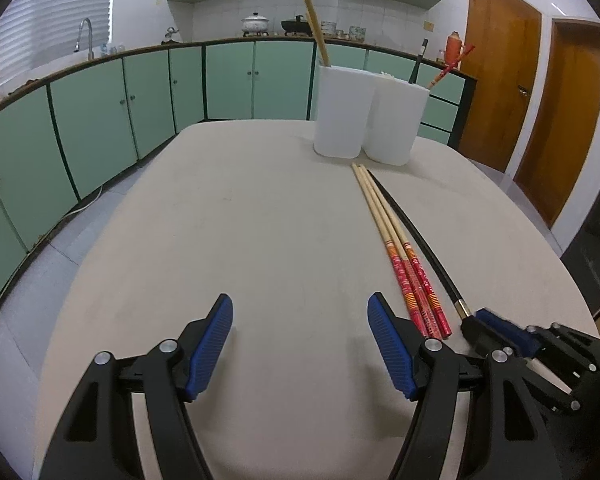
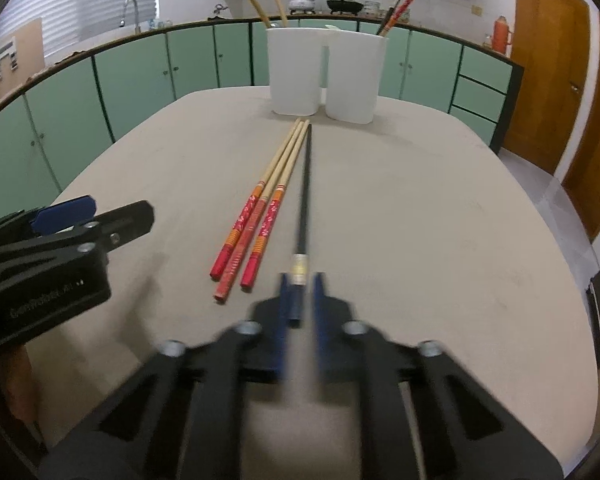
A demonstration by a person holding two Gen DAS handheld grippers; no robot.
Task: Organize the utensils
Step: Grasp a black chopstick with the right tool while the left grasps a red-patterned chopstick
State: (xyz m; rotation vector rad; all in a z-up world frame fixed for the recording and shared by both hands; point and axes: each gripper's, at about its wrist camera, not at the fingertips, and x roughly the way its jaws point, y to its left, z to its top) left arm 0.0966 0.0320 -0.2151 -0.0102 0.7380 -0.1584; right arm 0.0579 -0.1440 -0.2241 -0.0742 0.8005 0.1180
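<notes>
- The right claw (image 2: pixel 300 300) is pinching the near butt of the black chopstick (image 2: pixel 305 184), its jaws narrowed around it.
- The left claw (image 1: pixel 300 344) is hanging spread and empty beside it.
- The chopstick is lying lengthwise toward the white holders (image 2: pixel 326 76) at the surface's far edge.

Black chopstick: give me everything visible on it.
The black chopstick is one long, thin, glossy rod with a pale metallic band near its butt end. It lies flat on the beige table, tip pointing toward the white holders, just right of the red-handled chopsticks. Its butt end sits between the right gripper fingers, which have narrowed around it; motion blur hides whether they actually clamp it.
</notes>
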